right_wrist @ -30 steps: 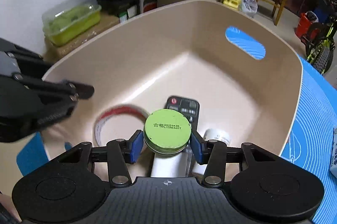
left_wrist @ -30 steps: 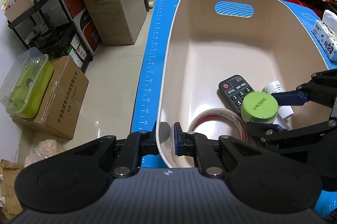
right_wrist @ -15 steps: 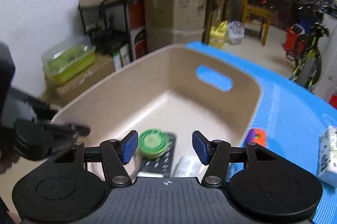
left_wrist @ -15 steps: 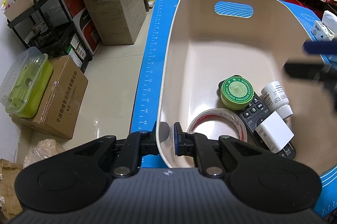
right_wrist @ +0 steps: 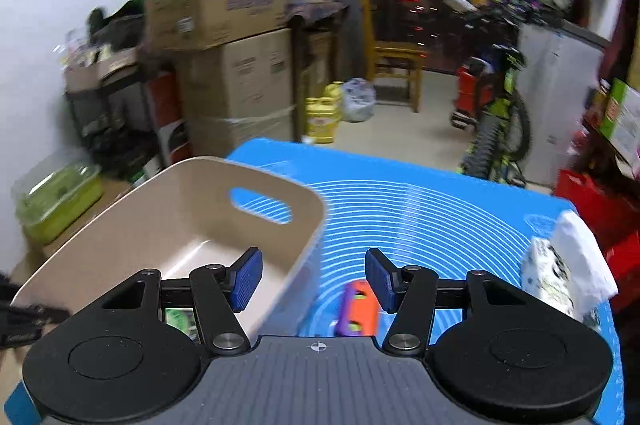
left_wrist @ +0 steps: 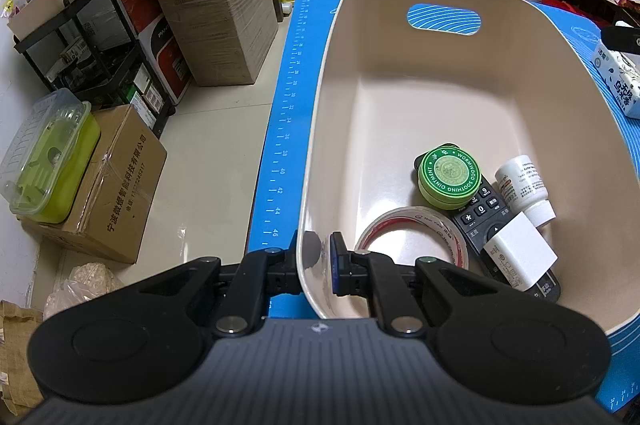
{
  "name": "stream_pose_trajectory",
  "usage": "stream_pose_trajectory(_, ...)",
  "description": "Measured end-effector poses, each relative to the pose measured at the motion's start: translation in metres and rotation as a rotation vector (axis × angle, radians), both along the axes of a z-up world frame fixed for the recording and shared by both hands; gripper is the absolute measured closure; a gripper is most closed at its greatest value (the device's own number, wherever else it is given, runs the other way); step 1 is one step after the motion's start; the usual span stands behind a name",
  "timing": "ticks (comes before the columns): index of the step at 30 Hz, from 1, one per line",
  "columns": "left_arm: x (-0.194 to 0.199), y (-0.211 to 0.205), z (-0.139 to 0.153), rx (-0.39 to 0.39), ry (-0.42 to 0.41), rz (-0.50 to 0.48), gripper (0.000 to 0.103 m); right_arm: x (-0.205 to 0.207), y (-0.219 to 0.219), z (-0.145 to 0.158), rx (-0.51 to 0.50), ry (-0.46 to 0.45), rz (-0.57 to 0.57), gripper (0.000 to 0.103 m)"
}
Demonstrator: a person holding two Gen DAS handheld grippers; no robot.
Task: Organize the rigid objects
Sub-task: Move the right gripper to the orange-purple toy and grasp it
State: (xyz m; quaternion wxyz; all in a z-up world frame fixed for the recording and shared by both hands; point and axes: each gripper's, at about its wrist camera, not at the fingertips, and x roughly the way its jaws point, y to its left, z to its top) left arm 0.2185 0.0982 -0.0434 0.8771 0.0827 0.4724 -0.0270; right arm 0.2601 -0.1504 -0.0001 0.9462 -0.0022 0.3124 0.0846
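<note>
L gripper clamped on beige plastic bin rim; R gripper open, empty, above orange-purple block on blue mat.

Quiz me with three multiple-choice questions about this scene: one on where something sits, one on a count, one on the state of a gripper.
1. Where does the green ointment tin sit?
A. On the floor
B. On the black remote inside the beige tub
C. On the blue mat

2. How many items lie in the tub?
A. Two
B. Five
C. Eight

3. What is the left gripper doing?
A. Clamping the tub's near rim
B. Holding the tin
C. Hanging open in the air

Answers: 1 B, the tin overlaps the remote's upper end. 2 B, tin, remote, tape roll, white bottle, white charger. 3 A, its fingers straddle the wall.
</note>
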Motion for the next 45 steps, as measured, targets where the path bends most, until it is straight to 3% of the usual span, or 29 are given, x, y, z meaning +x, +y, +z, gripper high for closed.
stream_pose_trajectory(5, 0.0, 0.001, 0.0, 0.0, 0.001, -0.001, 0.09, 0.013, -0.026, -0.017, 0.013, 0.004, -0.067, 0.037)
stream_pose_trajectory(13, 0.0, 0.002, 0.0, -0.006, 0.007, -0.001, 0.09, 0.033, -0.045, -0.067, 0.012, 0.084, -0.091, 0.037)
stream_pose_trajectory(27, 0.001, 0.004, 0.0, -0.013, 0.013, -0.007, 0.09, 0.059, -0.019, -0.121, -0.05, 0.154, -0.038, 0.037)
stream_pose_trajectory(31, 0.001, 0.004, 0.0, -0.013, 0.013, -0.007, 0.09, 0.065, -0.012, -0.129, -0.079, 0.155, -0.042, 0.039)
stream_pose_trajectory(35, 0.002, 0.004, 0.0, -0.012, 0.012, -0.007, 0.09, 0.068, -0.016, -0.132, -0.042, 0.16, -0.046, 0.041)
stream_pose_trajectory(36, 0.002, 0.004, 0.0, -0.013, 0.012, -0.007, 0.09, 0.067, -0.017, -0.132, -0.036, 0.16, -0.043, 0.044)
stream_pose_trajectory(37, 0.002, 0.004, 0.0, -0.013, 0.012, -0.007, 0.09, 0.066, -0.017, -0.132, -0.026, 0.161, -0.033, 0.056)
stream_pose_trajectory(38, 0.002, 0.004, 0.0, -0.012, 0.013, -0.007, 0.09, 0.066, -0.016, -0.131, -0.019, 0.162, -0.025, 0.057)
stream_pose_trajectory(45, 0.002, 0.005, 0.0, -0.011, 0.013, -0.006, 0.09, 0.062, -0.01, -0.129, -0.068, 0.148, -0.026, 0.057)
